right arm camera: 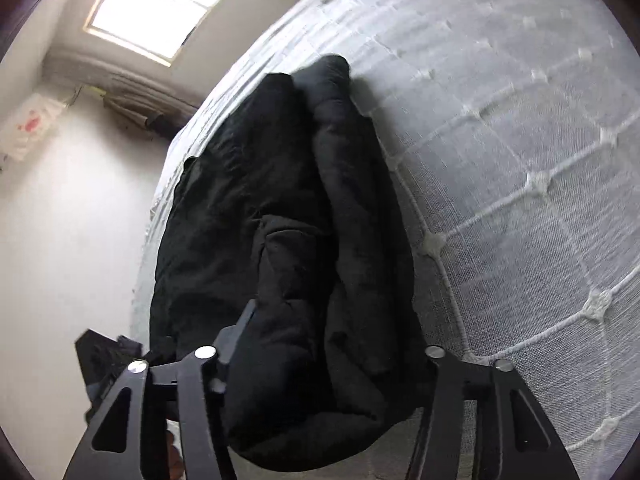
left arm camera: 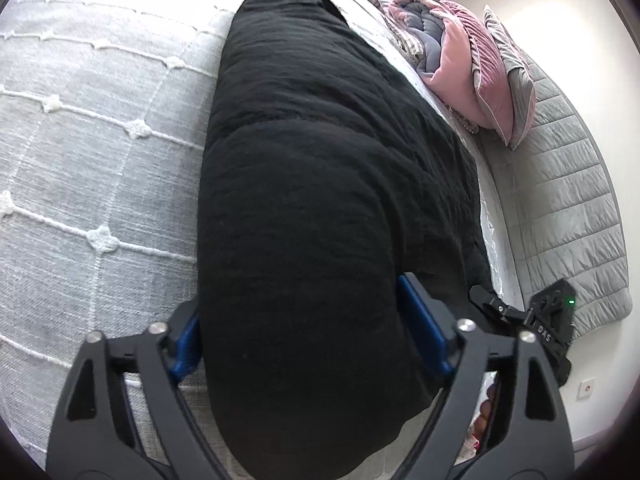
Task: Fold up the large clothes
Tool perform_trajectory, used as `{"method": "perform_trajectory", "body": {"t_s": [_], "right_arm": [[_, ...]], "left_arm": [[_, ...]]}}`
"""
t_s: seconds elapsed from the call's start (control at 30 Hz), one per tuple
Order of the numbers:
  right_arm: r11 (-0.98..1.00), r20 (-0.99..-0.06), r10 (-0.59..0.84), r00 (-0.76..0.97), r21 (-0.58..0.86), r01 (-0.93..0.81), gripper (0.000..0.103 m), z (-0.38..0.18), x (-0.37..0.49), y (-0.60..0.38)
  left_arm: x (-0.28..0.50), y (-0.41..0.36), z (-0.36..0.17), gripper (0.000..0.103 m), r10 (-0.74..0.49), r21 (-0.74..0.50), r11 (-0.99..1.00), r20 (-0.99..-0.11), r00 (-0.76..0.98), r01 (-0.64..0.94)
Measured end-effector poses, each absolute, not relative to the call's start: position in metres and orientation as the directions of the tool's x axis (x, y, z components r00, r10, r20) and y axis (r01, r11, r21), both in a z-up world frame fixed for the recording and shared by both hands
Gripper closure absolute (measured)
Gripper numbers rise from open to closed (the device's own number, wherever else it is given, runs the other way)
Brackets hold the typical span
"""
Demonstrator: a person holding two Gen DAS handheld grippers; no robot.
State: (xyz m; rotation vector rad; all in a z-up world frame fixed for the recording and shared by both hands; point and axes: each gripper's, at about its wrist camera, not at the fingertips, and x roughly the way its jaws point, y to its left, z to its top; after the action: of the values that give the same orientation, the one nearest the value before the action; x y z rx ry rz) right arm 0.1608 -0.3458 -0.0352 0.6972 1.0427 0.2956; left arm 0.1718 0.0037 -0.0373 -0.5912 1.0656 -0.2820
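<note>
A large black padded garment (left arm camera: pixel 320 184) lies folded into a long thick bundle on the grey bedspread (left arm camera: pixel 100 160). My left gripper (left arm camera: pixel 304 336) straddles its near end, blue pads (left arm camera: pixel 424 328) pressed against both sides of the bundle. In the right wrist view the same black garment (right arm camera: pixel 280 240) lies in folds on the bedspread (right arm camera: pixel 520 160), and my right gripper (right arm camera: pixel 332 360) has its near end between its wide-set fingers. The right gripper's body (left arm camera: pixel 536 316) shows in the left wrist view beside the bundle.
A pile of pink and grey pillows and quilts (left arm camera: pixel 460 68) sits at the far end of the bed. A grey quilted mat (left arm camera: pixel 568 208) lies on the floor beside the bed. A bright window (right arm camera: pixel 160 4) is on the far wall.
</note>
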Motion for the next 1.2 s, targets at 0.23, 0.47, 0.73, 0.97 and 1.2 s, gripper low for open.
{"method": "perform_trajectory", "body": {"t_s": [0.23, 0.47, 0.73, 0.97, 1.2], "right_arm": [[0.857, -0.673, 0.439, 0.596, 0.512, -0.053, 0.064, 0.018, 0.149, -0.313], [0.881, -0.57, 0.408, 0.713, 0.452, -0.142, 0.069, 0.079, 0.138, -0.332], [0.936, -0.532, 0.275, 0.801, 0.339, -0.096, 0.07, 0.135, 0.163, -0.464], [0.907, -0.504, 0.136, 0.853, 0.409, 0.097, 0.07, 0.122, 0.16, -0.677], [0.681, -0.685, 0.121, 0.719, 0.584, 0.441, 0.034, -0.035, 0.139, -0.813]], "left_arm": [[0.164, 0.005, -0.024, 0.044, -0.449, -0.58, 0.809, -0.712, 0.54, -0.093], [0.166, -0.037, 0.019, 0.05, -0.463, -0.589, 0.808, -0.628, 0.625, 0.007], [0.227, -0.196, 0.047, 0.05, -0.596, -0.643, 0.742, -0.501, 0.628, 0.19], [0.24, -0.391, 0.006, 0.043, -0.724, -0.672, 0.676, -0.527, 0.444, 0.303], [0.232, -0.412, -0.05, 0.028, -0.812, -0.737, 0.583, -0.523, 0.258, 0.343]]}}
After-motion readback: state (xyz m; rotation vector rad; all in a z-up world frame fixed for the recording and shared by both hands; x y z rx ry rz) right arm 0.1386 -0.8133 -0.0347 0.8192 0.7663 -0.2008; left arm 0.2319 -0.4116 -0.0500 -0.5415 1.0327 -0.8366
